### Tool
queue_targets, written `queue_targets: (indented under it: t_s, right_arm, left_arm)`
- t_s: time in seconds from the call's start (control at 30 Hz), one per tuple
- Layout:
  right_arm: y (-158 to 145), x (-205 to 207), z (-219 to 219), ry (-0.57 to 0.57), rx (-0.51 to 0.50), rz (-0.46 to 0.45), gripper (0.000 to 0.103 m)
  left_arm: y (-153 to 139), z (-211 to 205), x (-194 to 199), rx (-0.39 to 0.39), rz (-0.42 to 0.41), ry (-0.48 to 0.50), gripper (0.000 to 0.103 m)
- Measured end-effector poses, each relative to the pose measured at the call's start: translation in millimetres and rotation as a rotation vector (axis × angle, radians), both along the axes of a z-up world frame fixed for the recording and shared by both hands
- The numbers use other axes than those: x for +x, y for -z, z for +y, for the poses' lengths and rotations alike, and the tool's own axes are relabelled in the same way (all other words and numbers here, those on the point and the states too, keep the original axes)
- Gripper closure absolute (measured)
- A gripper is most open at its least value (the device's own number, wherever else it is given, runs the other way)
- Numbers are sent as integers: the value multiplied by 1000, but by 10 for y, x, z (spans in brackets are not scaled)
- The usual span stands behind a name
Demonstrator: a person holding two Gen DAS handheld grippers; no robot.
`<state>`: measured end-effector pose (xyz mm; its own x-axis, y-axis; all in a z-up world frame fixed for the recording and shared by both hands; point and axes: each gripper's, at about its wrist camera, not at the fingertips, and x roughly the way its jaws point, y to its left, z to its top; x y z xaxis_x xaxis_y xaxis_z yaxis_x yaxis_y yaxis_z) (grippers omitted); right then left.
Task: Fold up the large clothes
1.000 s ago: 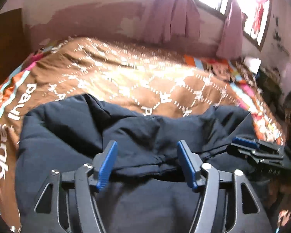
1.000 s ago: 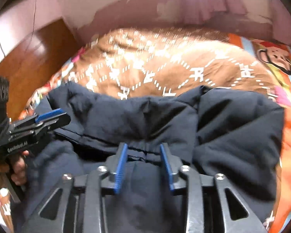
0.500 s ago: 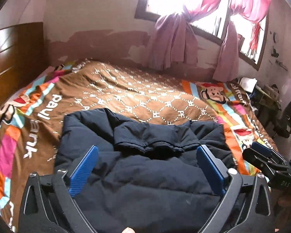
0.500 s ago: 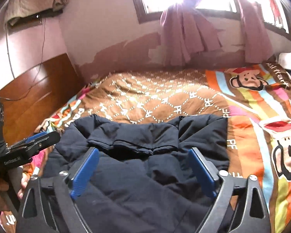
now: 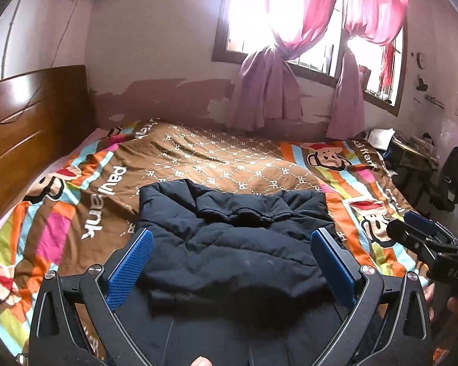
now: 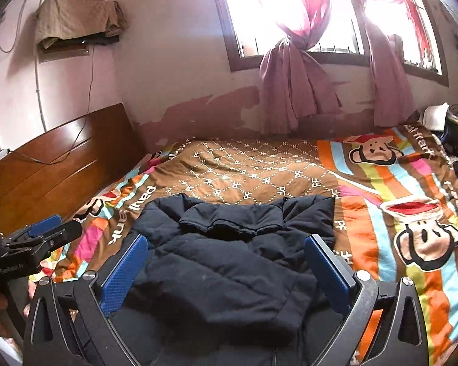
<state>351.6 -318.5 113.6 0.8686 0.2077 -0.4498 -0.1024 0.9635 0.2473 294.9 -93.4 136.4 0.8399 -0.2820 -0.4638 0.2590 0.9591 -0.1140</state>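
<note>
A dark navy padded jacket (image 5: 235, 244) lies folded in a compact bundle near the front edge of the bed; it also shows in the right wrist view (image 6: 232, 253). My left gripper (image 5: 232, 262) is open and empty, held back above the jacket's near edge. My right gripper (image 6: 229, 265) is open and empty too, also pulled back over the near edge. The right gripper shows at the right of the left wrist view (image 5: 424, 238), and the left gripper at the left of the right wrist view (image 6: 42, 235).
The bed has a brown and striped cartoon-monkey quilt (image 5: 229, 158). A wooden headboard (image 5: 24, 116) stands at the left. A window with tied pink curtains (image 5: 268, 91) is behind. A cluttered desk and dark chair (image 5: 448, 177) stand at the right.
Both grippers opened, let go of the jacket's collar area and pulled back and up from the bed. The jacket now lies folded on the quilt.
</note>
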Motion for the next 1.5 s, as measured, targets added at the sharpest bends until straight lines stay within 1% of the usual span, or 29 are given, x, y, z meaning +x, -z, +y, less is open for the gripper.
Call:
queue_targets:
  t_s: [0.27, 0.43, 0.7, 0.87, 0.97, 1.1, 1.17, 1.23, 1.33, 1.5]
  right_arm:
    - [-155, -564, 192, -42, -45, -12, 0]
    - [-189, -892, 288, -65, -67, -20, 0]
    - [-143, -1276, 419, -116, -130, 12, 0]
    - [33, -1453, 550, -171, -183, 79, 0]
    - [171, -1565, 620, -220, -210, 111, 0]
    - [348, -1681, 698, -257, -225, 123, 0]
    - [473, -1677, 729, -273, -229, 169, 0]
    - [567, -1679, 725, -278, -231, 195, 0]
    - [731, -1669, 722, -285, -249, 241, 0]
    - [1084, -1658, 720, -304, -268, 345, 0]
  left_arm:
    - [-63, 83, -584, 33, -26, -6, 2]
    - [-14, 117, -815, 55, -31, -1, 2]
    - [173, 159, -1207, 98, -18, 20, 2]
    - [404, 266, -1433, 142, 15, 30, 2]
    - [566, 379, -1559, 145, 36, 51, 2]
    - [748, 492, -1688, 175, 36, 72, 2]
    - [859, 539, -1739, 192, 36, 78, 2]
    - [952, 578, -1759, 201, 41, 81, 2]
    - [1173, 623, -1789, 225, 69, 89, 2]
    - [1575, 698, -1785, 270, 157, 90, 2]
